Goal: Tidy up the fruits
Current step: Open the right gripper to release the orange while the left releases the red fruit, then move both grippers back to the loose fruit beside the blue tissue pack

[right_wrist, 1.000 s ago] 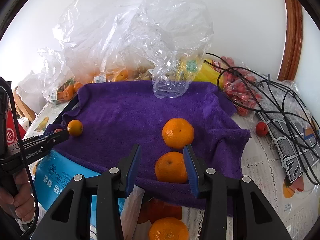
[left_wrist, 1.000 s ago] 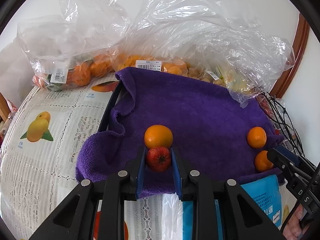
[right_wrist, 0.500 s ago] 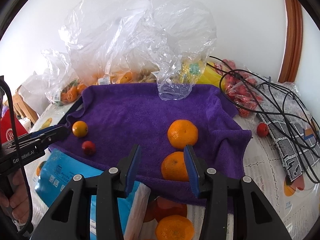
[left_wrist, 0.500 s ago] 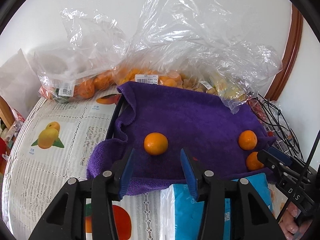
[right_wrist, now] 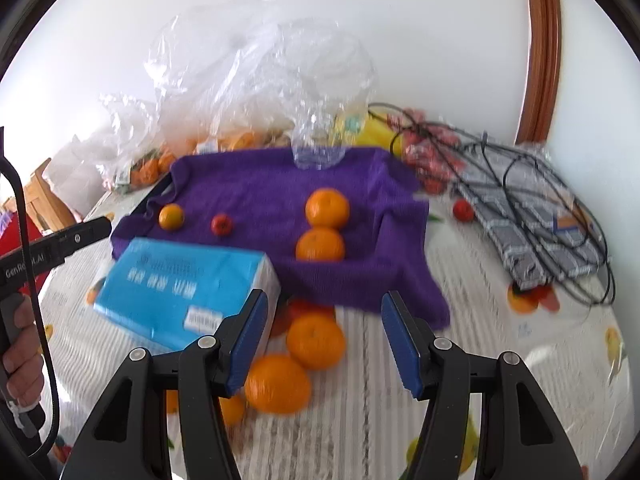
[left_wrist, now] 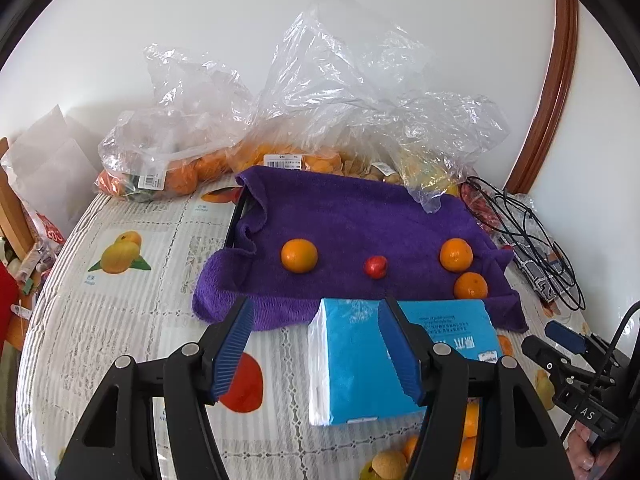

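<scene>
On the purple towel point(left_wrist: 352, 224) four fruits lie in the middle of the left wrist view: a small orange point(left_wrist: 299, 255) toward the left, a small red fruit point(left_wrist: 375, 267) just right of centre, and two mandarins point(left_wrist: 456, 254) close together at the right, one directly below the other near the towel's front edge. In the right wrist view the same pair of mandarins sits at frame centre, the lower one point(right_wrist: 320, 245) touching the upper. Below the towel's hem in that view, more loose oranges point(right_wrist: 316, 341) rest on the fruit-printed worktop point(right_wrist: 500, 344), in the lower middle of the frame beside a blue tissue pack point(right_wrist: 180, 284) that lies against the towel's front edge. The left gripper point(left_wrist: 316, 344) fills the lower part of its frame, its jaws opening with nothing pinched; the tissue pack shows behind its right finger. The right gripper point(right_wrist: 324, 340) is likewise opening and grips nothing, the loose oranges lying on the worktop beyond its blue pads. Behind the towel, along the white wall in the upper half of both frames, crumpled clear plastic bags point(left_wrist: 360, 96) hold more oranges. At the right, black cables point(right_wrist: 540, 184) sprawl over a patterned pack, with a small red fruit point(right_wrist: 463, 210) on the worktop beside them
</scene>
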The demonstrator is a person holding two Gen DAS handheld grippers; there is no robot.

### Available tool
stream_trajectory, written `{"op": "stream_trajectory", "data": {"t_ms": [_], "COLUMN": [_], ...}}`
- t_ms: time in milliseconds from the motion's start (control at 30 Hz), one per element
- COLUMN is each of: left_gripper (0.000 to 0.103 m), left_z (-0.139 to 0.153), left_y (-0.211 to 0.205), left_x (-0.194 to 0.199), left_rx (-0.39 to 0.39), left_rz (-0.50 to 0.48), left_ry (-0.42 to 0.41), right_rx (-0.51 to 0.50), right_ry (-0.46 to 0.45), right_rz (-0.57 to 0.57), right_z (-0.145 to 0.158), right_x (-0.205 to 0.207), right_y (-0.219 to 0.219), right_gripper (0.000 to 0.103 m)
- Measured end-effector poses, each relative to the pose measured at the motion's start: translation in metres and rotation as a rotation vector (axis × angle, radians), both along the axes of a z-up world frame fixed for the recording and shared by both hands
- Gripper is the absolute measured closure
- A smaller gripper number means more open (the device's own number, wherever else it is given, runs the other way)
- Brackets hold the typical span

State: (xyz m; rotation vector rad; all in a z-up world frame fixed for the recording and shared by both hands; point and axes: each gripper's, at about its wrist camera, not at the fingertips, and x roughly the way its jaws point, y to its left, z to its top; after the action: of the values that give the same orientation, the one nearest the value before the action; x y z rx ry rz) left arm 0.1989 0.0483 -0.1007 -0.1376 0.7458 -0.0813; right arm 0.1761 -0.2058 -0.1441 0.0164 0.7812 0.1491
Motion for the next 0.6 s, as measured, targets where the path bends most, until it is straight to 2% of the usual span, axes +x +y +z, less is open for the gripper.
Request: {"op": "stream_trajectory", "data": {"t_ms": [133, 333, 400, 500, 600], "left_gripper": [0.040, 0.040, 0.040, 0.040, 0.040], "left_z": [-0.005, -0.006, -0.007, -0.009, -0.011], "left_y": [0.001, 0.005, 0.006, 0.006, 0.005], "left_x": [-0.012, -0.020, -0.018, -0.015, -0.012], "left_rx": [-0.005, -0.005, -0.011, -0.021, -0.020], "left_rz": [0.001, 0.022, 0.027, 0.028, 0.025], "left_ry": [0.025, 0.029, 0.032, 0.042, 0.047], "right_rx": [-0.014, 0.047, 0.043, 0.031, 0.059], "right_ry": [0.008, 0.031, 0.048, 0.109, 0.128], "right_rz": [-0.007, 0.010, 0.015, 0.018, 0.020], "right_z": [-0.013, -0.018, -0.022, -0.032, -0.036], "right_x": [-0.008, 0.006, 0.014, 0.029, 0.035], "right_y": [-0.001, -0.005, -0.003, 0.001, 0.001], "right_gripper": [0.045, 0.048, 0.049, 0.055, 0.055]}}
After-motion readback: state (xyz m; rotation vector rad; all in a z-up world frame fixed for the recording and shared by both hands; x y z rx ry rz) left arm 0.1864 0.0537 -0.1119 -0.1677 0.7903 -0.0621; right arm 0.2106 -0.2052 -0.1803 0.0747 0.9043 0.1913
